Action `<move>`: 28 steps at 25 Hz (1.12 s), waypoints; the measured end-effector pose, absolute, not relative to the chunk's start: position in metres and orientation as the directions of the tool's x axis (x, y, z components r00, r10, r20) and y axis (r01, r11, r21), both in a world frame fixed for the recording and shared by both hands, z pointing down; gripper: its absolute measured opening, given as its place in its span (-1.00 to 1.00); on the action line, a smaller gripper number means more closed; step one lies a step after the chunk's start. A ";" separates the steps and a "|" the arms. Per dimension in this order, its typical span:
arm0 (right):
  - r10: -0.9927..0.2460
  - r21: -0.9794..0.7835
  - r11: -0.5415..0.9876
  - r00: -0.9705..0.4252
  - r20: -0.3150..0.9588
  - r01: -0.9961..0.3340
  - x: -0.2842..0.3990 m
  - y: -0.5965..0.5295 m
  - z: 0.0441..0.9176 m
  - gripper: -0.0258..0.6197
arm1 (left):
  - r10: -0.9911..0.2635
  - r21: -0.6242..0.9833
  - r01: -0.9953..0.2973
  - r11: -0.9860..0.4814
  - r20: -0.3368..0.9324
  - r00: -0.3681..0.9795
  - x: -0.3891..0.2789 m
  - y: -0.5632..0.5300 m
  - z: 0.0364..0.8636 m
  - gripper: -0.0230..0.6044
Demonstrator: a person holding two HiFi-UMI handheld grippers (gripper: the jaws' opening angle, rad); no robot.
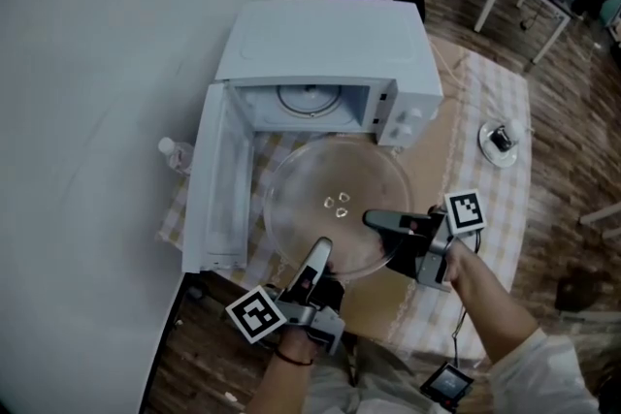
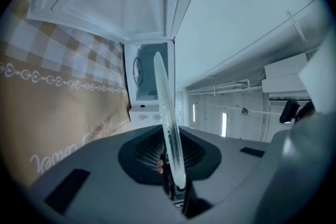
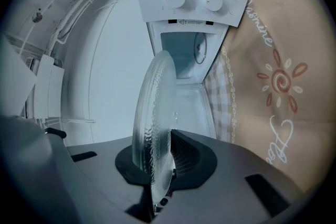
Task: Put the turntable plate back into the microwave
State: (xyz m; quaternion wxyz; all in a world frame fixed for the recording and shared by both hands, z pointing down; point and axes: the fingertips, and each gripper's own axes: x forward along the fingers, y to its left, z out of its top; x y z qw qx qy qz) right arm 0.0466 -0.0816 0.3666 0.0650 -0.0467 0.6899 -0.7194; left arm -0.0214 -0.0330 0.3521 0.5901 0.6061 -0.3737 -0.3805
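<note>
**A:** so where's the turntable plate [image 1: 335, 204] at right now?

**B:** held up just in front of the microwave [image 1: 330, 44], near side of the opening, and the door [image 1: 215, 189] is swung open to the left. It's sitting level over the checked tablecloth [image 1: 475, 92], not inside yet

**A:** and the tongs?

**B:** both almost closed, pinched on the glass rim. left gripper [image 1: 319, 252] has the near edge, right gripper [image 1: 372, 219] has the near-right edge
</note>
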 end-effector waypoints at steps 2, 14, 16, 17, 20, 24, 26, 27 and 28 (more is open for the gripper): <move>-0.158 -0.997 -0.050 -0.986 -0.048 0.057 0.045 -0.087 0.369 -0.77 | -0.906 0.999 0.025 -0.029 -0.036 0.421 -0.022 -0.039 0.352 -0.81; -0.189 -0.999 -0.032 -0.982 -0.020 0.026 0.045 -0.116 0.389 -0.77 | -0.923 0.992 0.121 -0.038 -0.081 0.376 -0.024 -0.065 0.372 -0.84; -0.205 -0.999 -0.026 -0.978 -0.026 0.032 0.048 -0.120 0.387 -0.77 | -0.926 0.990 0.131 -0.044 -0.090 0.366 -0.026 -0.070 0.374 -0.84; -0.212 -0.999 -0.024 -0.977 -0.029 0.035 0.050 -0.123 0.387 -0.77 | -0.930 0.989 0.139 -0.047 -0.094 0.355 -0.028 -0.072 0.375 -0.84; -0.231 -0.999 -0.015 -0.972 -0.039 0.044 0.060 -0.127 0.388 -0.62 | -0.941 0.987 0.148 -0.061 -0.106 0.320 -0.039 -0.080 0.379 -0.84; -0.245 -0.990 0.107 -0.968 0.058 -0.087 0.076 -0.123 0.391 -0.60 | -0.941 0.992 0.109 -0.060 -0.092 0.326 -0.046 -0.090 0.385 -0.84; -0.250 -0.946 0.237 -0.955 0.161 -0.221 0.083 -0.122 0.389 -0.60 | -0.940 0.993 0.101 -0.055 -0.086 0.330 -0.046 -0.096 0.388 -0.84; -0.254 -0.902 0.312 -0.941 0.222 -0.297 0.087 -0.121 0.388 -0.59 | -0.941 0.994 0.099 -0.052 -0.082 0.328 -0.047 -0.099 0.390 -0.84; -0.263 -0.841 0.392 -0.921 0.286 -0.373 0.091 -0.120 0.388 -0.59 | -0.943 0.994 0.101 -0.050 -0.080 0.323 -0.048 -0.101 0.391 -0.84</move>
